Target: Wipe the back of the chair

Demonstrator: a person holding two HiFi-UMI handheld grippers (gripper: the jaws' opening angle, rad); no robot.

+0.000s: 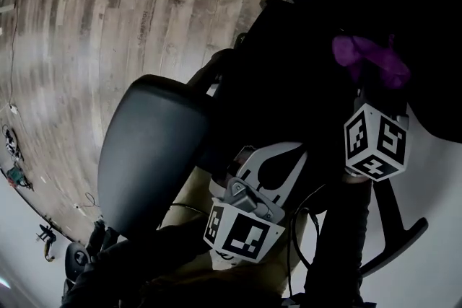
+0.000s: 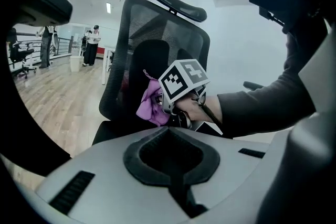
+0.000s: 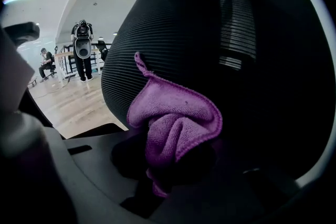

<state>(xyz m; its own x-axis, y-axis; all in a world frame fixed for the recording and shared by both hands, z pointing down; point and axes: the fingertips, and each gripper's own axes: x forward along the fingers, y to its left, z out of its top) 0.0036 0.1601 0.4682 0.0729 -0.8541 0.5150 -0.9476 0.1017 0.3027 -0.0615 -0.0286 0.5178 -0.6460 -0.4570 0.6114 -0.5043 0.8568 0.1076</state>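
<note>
Office chair (image 2: 152,44), seen across the left tongs: we see its mesh backrest (image 3: 252,86) standing upright, long axis vertical, with the curved headrest (image 2: 178,2) on top and the seat (image 1: 148,155) jutting out below.

The right tongs (image 3: 176,162) are clenched on a bunched purple microfibre cloth (image 3: 176,120), held against the backrest in its lower half, well below the headrest. The cloth's length runs up out of the tongs onto the mesh. One loose corner points up and to the left in the right gripper view, and a hemmed fold curls over on the side away from that corner.

A hand (image 2: 191,110) in a dark sleeve grips the right tongs just beside the backrest, the marker cube facing away from the chair.

The left tongs (image 2: 168,134) are closed with nothing between them. They hang apart from the chair, level with its seat and pointing at the backrest.

Grey wood-plank flooring (image 1: 144,3) spreads out beyond the seat. Far behind the chair, on its seat side, people (image 2: 93,44) stand in an open room.
</note>
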